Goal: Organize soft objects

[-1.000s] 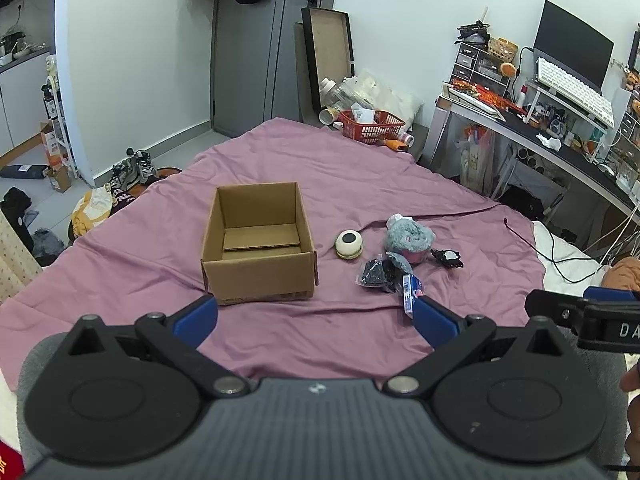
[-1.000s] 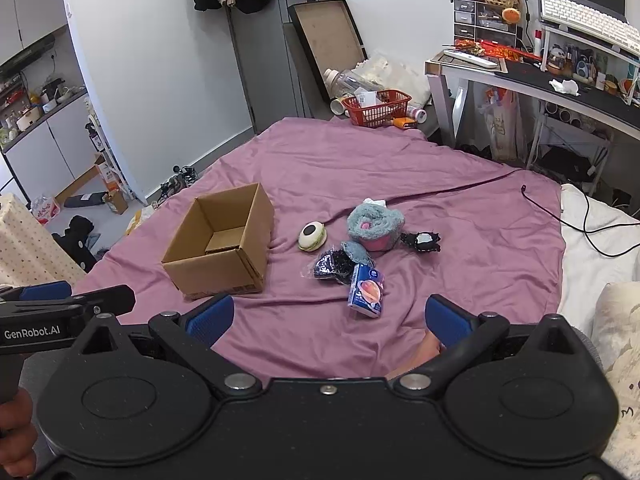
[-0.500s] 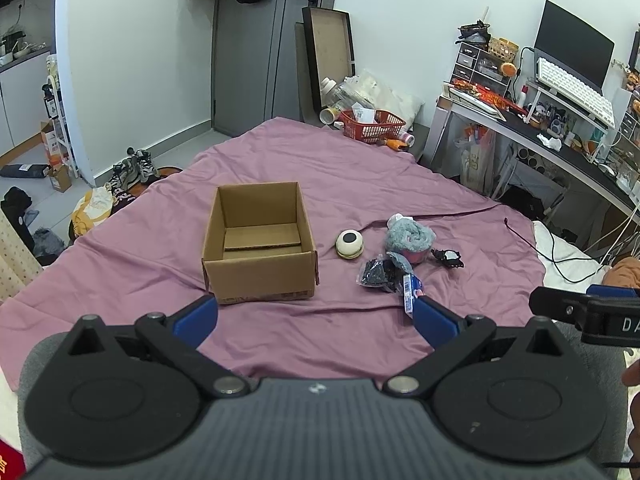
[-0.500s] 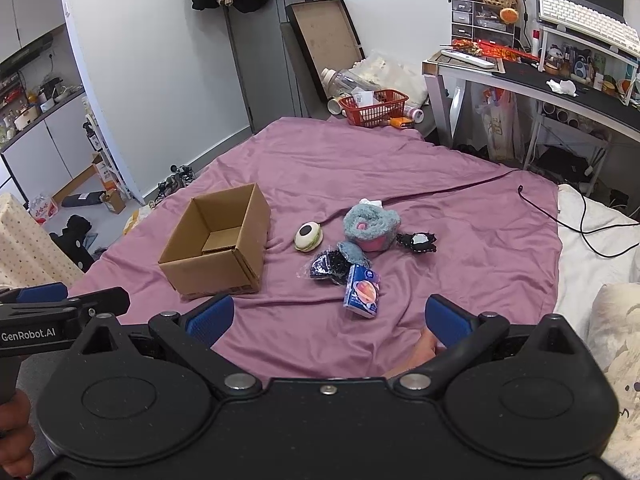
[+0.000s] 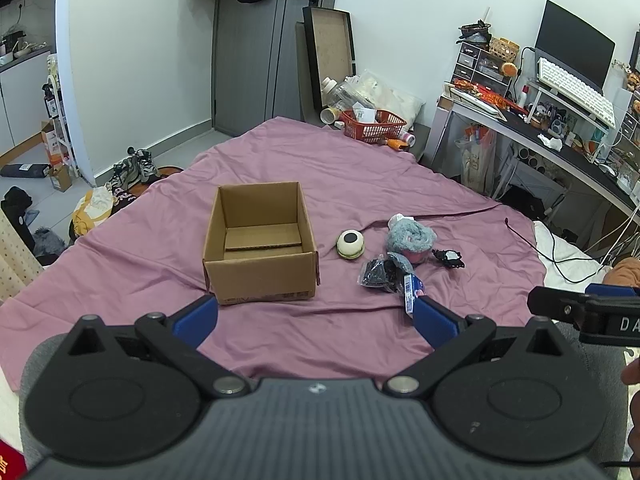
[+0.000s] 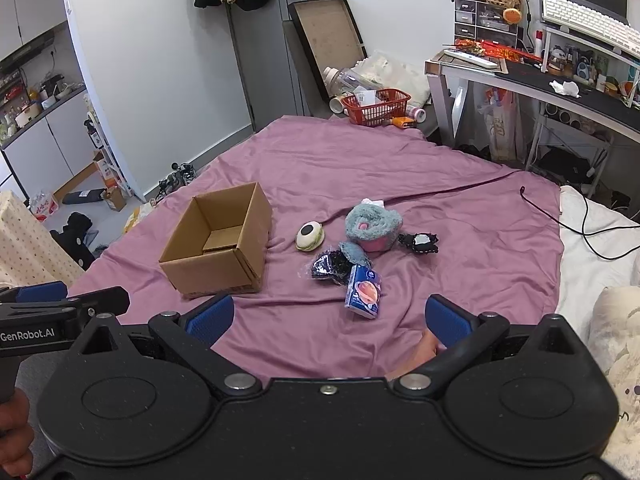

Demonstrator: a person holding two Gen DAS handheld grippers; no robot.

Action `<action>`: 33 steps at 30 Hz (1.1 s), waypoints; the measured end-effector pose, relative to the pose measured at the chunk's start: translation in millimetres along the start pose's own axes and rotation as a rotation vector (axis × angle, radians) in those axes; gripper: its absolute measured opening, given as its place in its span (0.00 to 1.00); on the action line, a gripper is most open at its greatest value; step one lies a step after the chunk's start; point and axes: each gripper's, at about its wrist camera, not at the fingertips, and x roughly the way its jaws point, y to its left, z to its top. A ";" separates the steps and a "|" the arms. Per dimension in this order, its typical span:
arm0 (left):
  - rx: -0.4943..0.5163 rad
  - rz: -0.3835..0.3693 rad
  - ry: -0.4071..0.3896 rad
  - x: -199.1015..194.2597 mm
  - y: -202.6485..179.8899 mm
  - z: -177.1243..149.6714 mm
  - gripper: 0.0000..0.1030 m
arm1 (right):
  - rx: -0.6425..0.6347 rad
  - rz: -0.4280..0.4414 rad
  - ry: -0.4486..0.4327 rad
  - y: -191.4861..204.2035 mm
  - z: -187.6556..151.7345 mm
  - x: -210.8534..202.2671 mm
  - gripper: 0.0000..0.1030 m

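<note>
An open, empty cardboard box (image 5: 259, 240) (image 6: 218, 242) stands on the purple bedsheet (image 5: 360, 184). To its right lie a cream round item with a black spot (image 5: 350, 243) (image 6: 309, 235), a fluffy grey-blue and pink plush (image 5: 410, 237) (image 6: 373, 224), a black mesh bundle (image 5: 378, 272) (image 6: 330, 266), a blue tissue pack (image 6: 363, 290) (image 5: 410, 292) and a small black-and-white item (image 5: 449, 257) (image 6: 420, 242). My left gripper (image 5: 316, 316) is open and empty, short of the box. My right gripper (image 6: 328, 316) is open and empty, short of the tissue pack.
A red basket (image 5: 374, 124) and bottles sit on the floor past the bed's far end. A cluttered desk (image 5: 560, 128) runs along the right. A black cable (image 6: 576, 216) lies across the bed's right side. Shoes and clothes lie on the floor at left.
The right wrist view has drifted slightly, so the box and items sit a little further left and lower. The left view is nearly unchanged. Both grippers stay open.
</note>
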 end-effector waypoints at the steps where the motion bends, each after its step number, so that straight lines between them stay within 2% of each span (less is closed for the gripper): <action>1: -0.002 0.000 0.001 0.6 0.8 0.3 1.00 | 0.000 0.000 0.002 0.0 0.0 -0.1 1.00; 23: -0.003 0.014 0.005 6.5 0.0 -2.5 1.00 | -0.016 0.027 0.007 -0.6 0.6 7.5 1.00; 33: -0.009 0.011 0.015 26.8 -6.4 3.7 1.00 | -0.002 0.052 0.018 -14.2 7.5 23.5 1.00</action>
